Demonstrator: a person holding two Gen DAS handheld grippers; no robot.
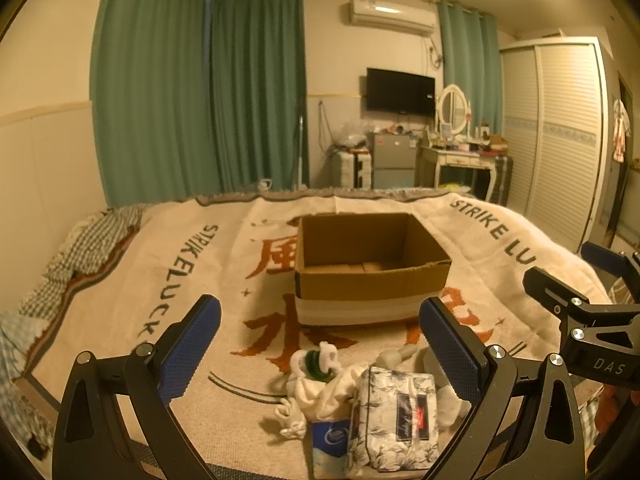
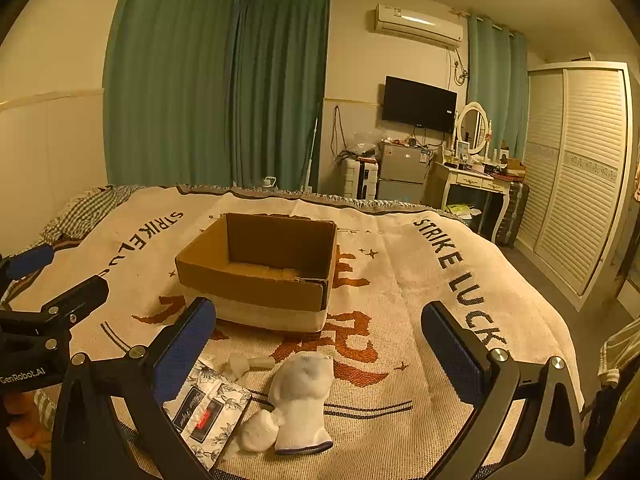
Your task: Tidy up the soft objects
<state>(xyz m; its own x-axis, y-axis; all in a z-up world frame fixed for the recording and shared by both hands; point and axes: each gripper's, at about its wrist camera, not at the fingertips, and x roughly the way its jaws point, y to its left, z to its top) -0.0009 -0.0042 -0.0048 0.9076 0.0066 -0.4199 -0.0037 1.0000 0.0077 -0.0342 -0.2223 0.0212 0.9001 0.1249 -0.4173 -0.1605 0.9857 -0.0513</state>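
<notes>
An open, empty cardboard box (image 1: 372, 264) stands on the printed blanket (image 1: 200, 264); it also shows in the right wrist view (image 2: 260, 264). A heap of soft things lies in front of it: a floral tissue pack (image 1: 396, 416), a white cloth (image 1: 320, 396), a white plush with a green part (image 1: 316, 364) and a blue tissue pack (image 1: 330, 444). In the right wrist view a white sock (image 2: 302, 396) lies beside the floral pack (image 2: 208, 408). My left gripper (image 1: 320, 344) is open above the heap. My right gripper (image 2: 318, 340) is open above the sock.
The blanket covers a bed; a checked sheet (image 1: 88, 244) shows at its left edge. Green curtains (image 1: 200, 92), a wall TV (image 1: 400, 92), a dressing table (image 1: 460, 156) and a white wardrobe (image 1: 560, 140) stand beyond the bed.
</notes>
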